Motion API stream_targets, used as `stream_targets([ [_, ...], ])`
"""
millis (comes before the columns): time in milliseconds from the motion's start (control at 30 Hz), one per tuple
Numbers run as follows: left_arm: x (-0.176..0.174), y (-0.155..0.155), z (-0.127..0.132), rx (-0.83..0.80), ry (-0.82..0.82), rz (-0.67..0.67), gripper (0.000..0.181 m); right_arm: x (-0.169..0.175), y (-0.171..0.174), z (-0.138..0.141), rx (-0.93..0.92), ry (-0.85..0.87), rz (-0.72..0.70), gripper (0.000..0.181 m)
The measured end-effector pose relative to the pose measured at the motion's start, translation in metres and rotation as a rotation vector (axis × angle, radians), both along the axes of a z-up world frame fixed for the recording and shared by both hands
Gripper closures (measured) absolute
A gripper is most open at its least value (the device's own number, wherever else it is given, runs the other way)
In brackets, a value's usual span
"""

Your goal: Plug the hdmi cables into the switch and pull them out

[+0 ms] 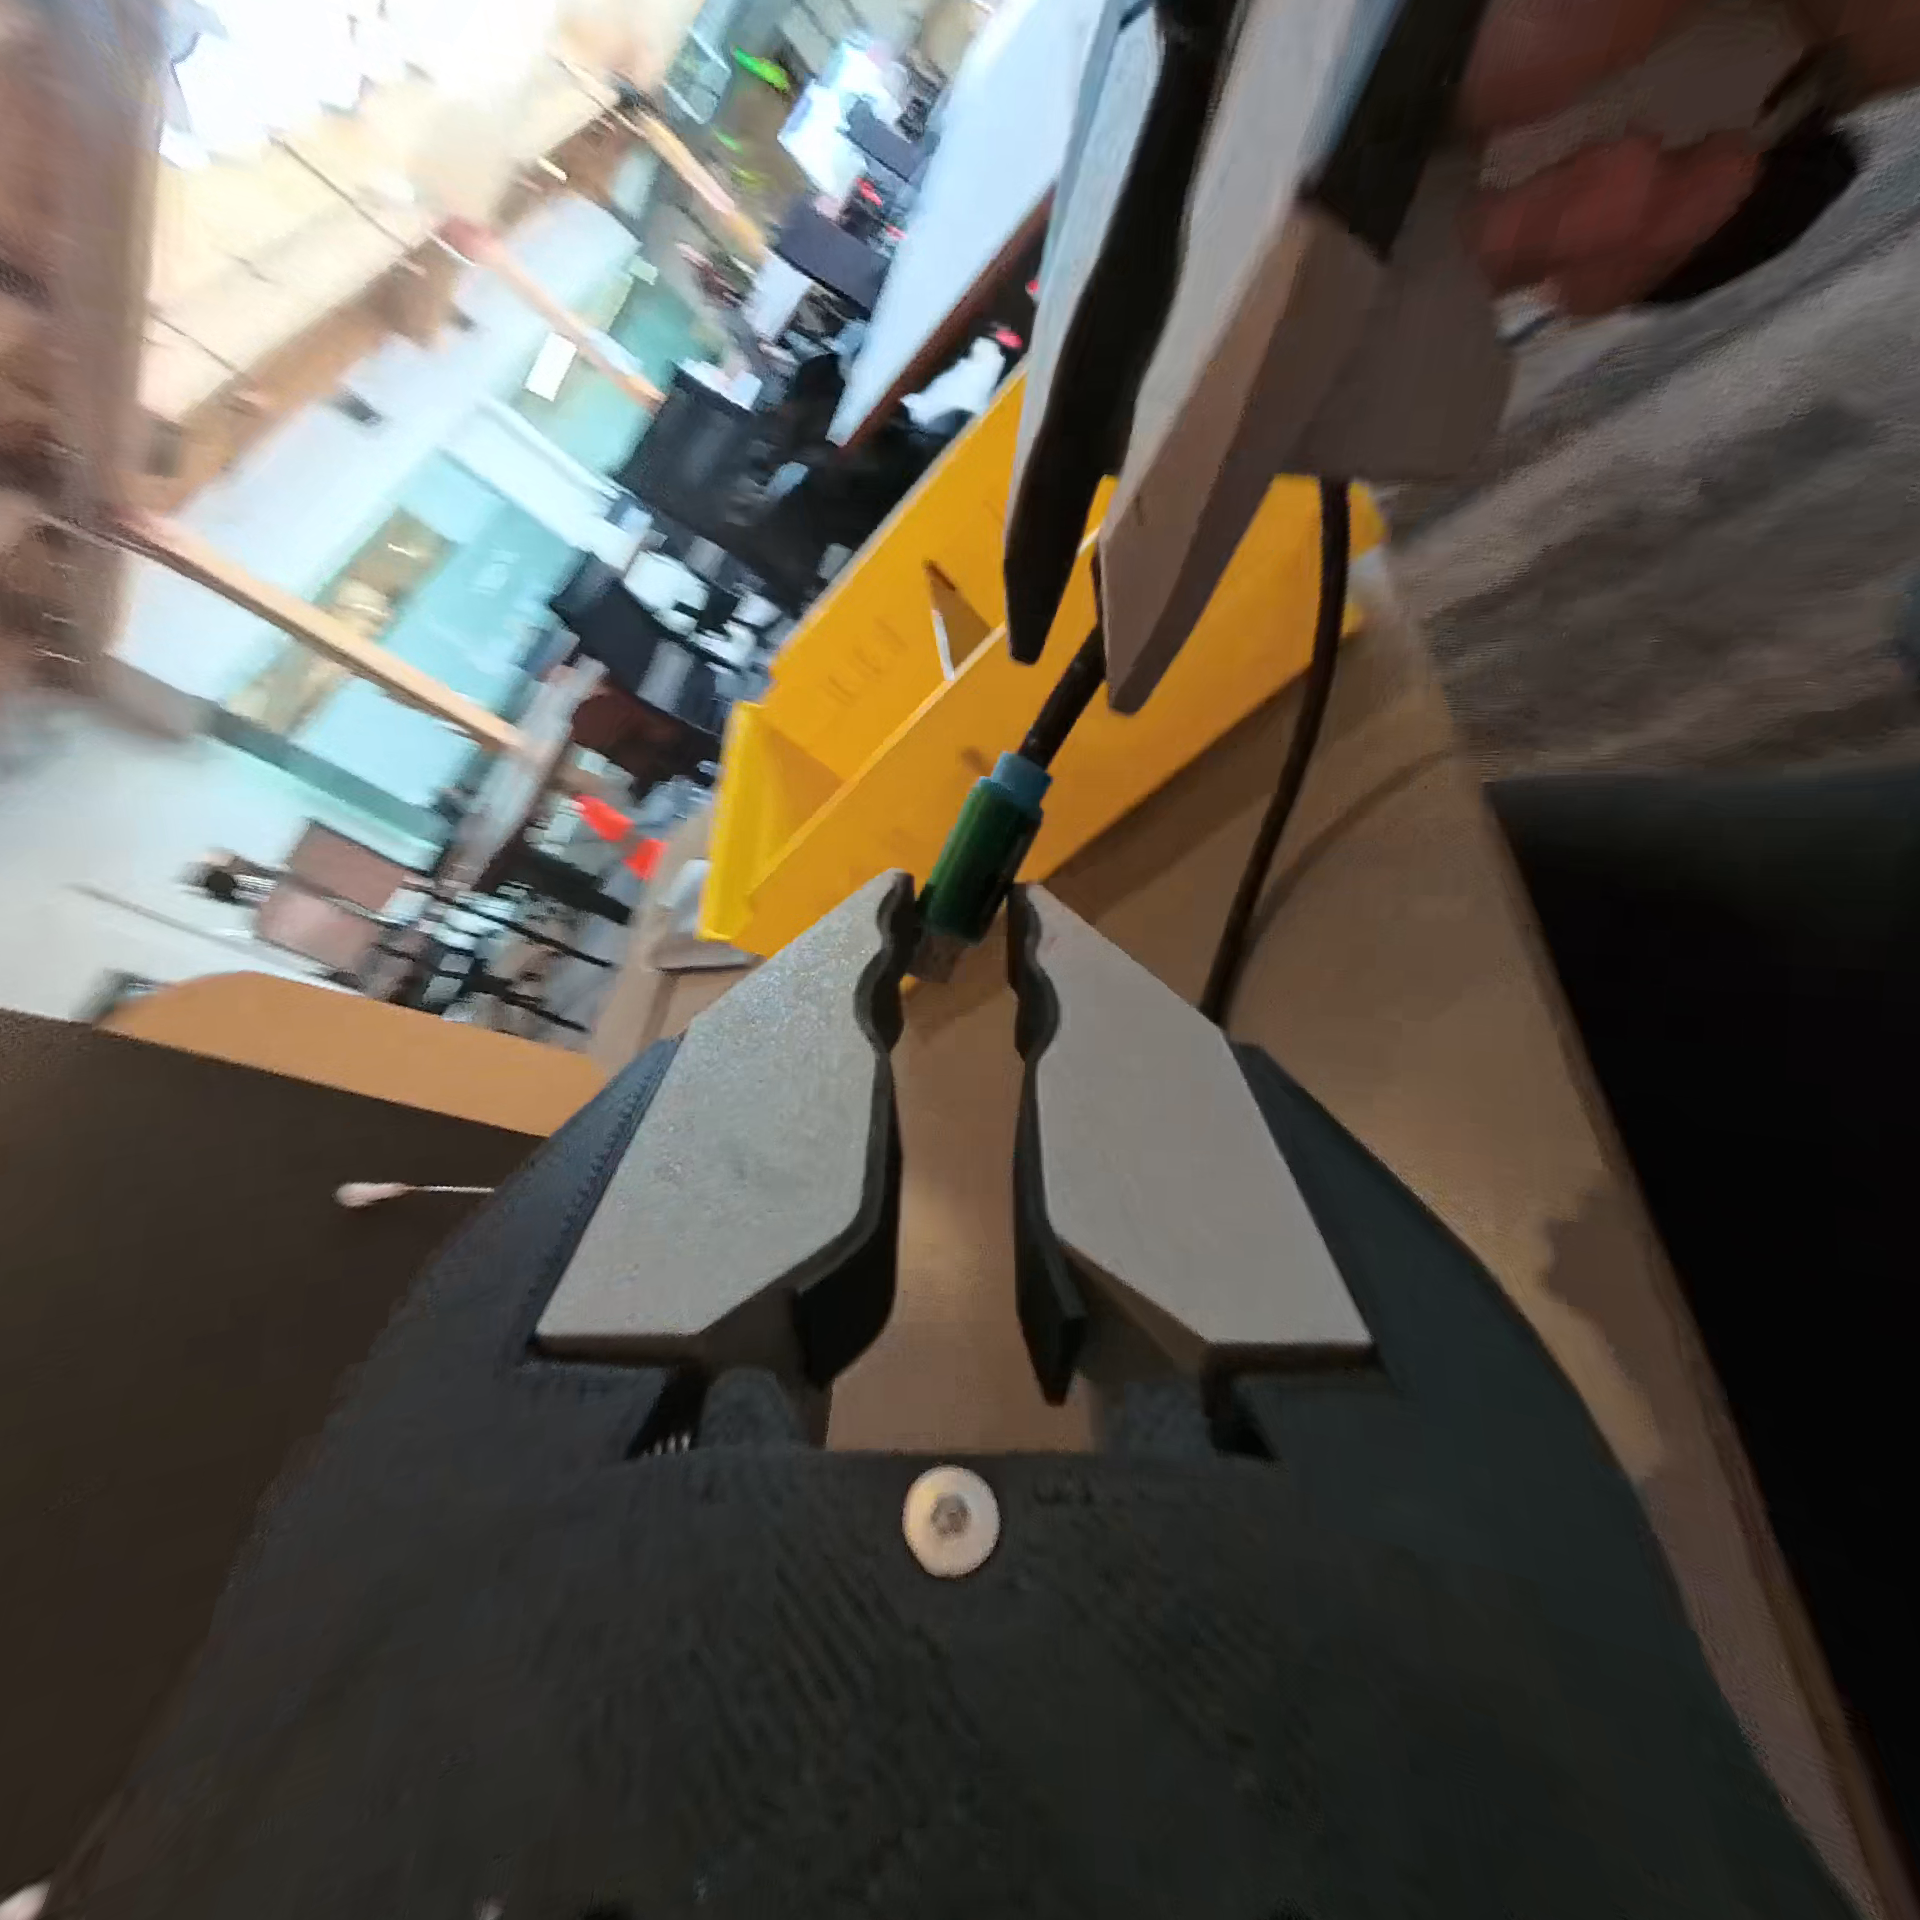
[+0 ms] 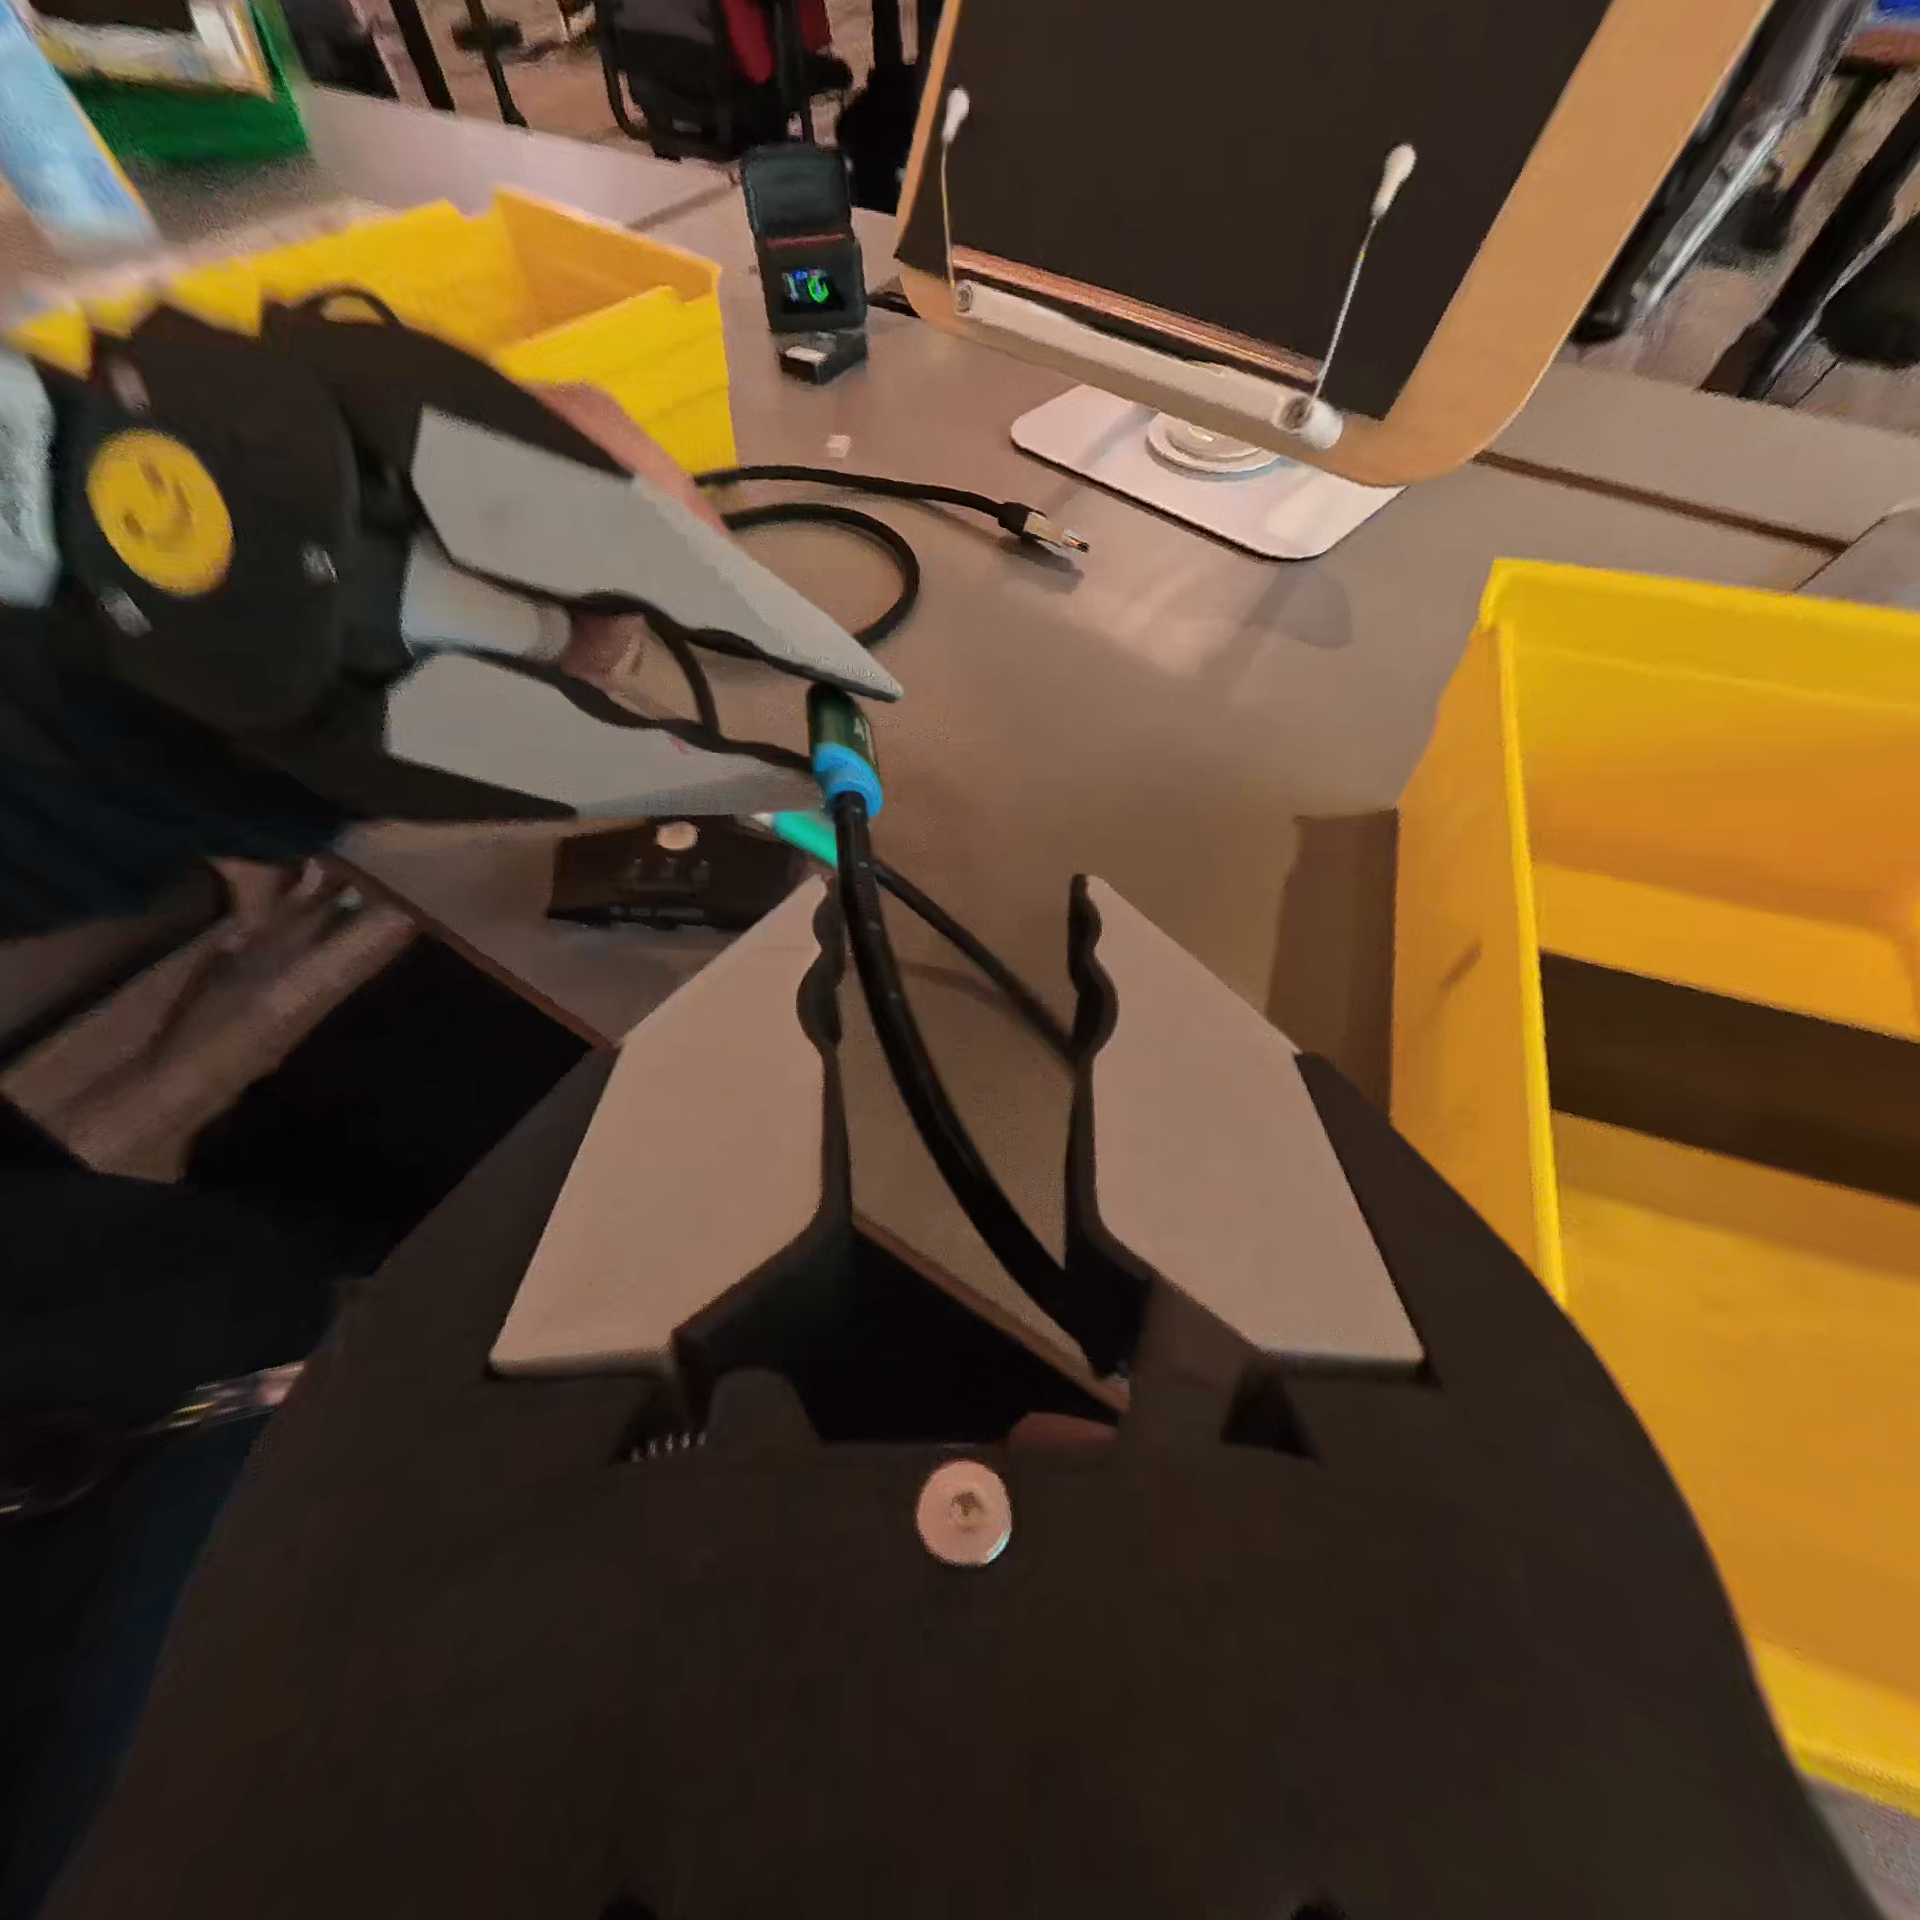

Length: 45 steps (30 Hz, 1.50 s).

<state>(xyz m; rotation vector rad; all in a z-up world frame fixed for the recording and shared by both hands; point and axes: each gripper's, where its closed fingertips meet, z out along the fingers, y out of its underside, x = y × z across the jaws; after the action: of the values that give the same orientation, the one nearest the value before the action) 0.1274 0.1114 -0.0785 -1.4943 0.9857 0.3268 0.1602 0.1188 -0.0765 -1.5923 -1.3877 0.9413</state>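
Observation:
My left gripper [image 1: 958, 920] is shut on a green HDMI plug [image 1: 977, 842] with a blue collar, and the plug's metal end shows between the fingertips. In the right wrist view the left gripper [image 2: 857, 748] holds that plug [image 2: 836, 727] above the table. The plug's black cable [image 2: 904, 1039] runs back between the wide-open fingers of my right gripper [image 2: 954, 904], which also shows in the left wrist view [image 1: 1075, 675]. The black switch box [image 2: 655, 883] lies on the table below the left gripper, with a teal plug [image 2: 795, 836] at its side. A second black cable [image 2: 883, 592] lies coiled behind, its plug [image 2: 1044, 532] free.
Yellow bins stand at the right [image 2: 1714, 935] and back left [image 2: 623, 312] of the grey table [image 2: 1143, 727]. A monitor [image 2: 1195, 156] on a white base [image 2: 1195, 457] stands at the back, beside a small black device [image 2: 805, 260]. A person's hand rests at the left. One gripper's finger ends stand about 4 cm off the other's.

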Motion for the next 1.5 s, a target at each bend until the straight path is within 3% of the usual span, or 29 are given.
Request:
stream_targets([
  [133, 0.003, -0.003, -0.004, 0.24, 0.196, 0.096, 0.167, 0.017, -0.021, 0.009, -0.15, 0.086, -0.008, 0.134],
  [233, 0.002, -0.001, 0.0, 0.328, 0.204, 0.159, 0.168, 0.03, -0.032, 0.013, -0.188, 0.136, -0.022, 0.136],
  [333, -0.003, 0.004, 0.002, 0.33, 0.178, 0.212, 0.168, 0.037, -0.055, 0.024, -0.247, 0.197, 0.064, 0.136],
  [400, -0.006, 0.005, 0.007, 0.338, 0.148, 0.24, 0.168, 0.036, -0.06, 0.021, -0.252, 0.188, 0.078, 0.145],
  [533, -0.003, 0.003, 0.017, 0.33, 0.061, 0.263, 0.168, 0.015, -0.046, -0.007, -0.331, 0.177, 0.034, 0.132],
  [700, 0.01, -0.003, 0.009, 0.315, 0.077, 0.252, 0.169, -0.01, -0.032, 0.002, -0.559, 0.402, 0.078, 0.139],
  [867, 0.015, -0.008, 0.005, 0.31, 0.074, 0.238, 0.169, -0.02, -0.028, 0.001, -0.637, 0.445, 0.108, 0.142],
  [1100, 0.01, -0.008, -0.003, 0.317, 0.106, 0.26, 0.169, -0.029, -0.029, 0.0, -0.614, 0.437, 0.113, 0.162],
  [1267, 0.003, -0.011, -0.006, 0.293, 0.077, 0.278, 0.169, -0.035, -0.031, -0.004, -0.506, 0.365, 0.099, 0.163],
  [1500, 0.009, -0.029, -0.013, 0.002, -0.182, 0.166, 0.173, -0.031, -0.035, -0.014, -0.363, 0.276, 0.127, 0.163],
])
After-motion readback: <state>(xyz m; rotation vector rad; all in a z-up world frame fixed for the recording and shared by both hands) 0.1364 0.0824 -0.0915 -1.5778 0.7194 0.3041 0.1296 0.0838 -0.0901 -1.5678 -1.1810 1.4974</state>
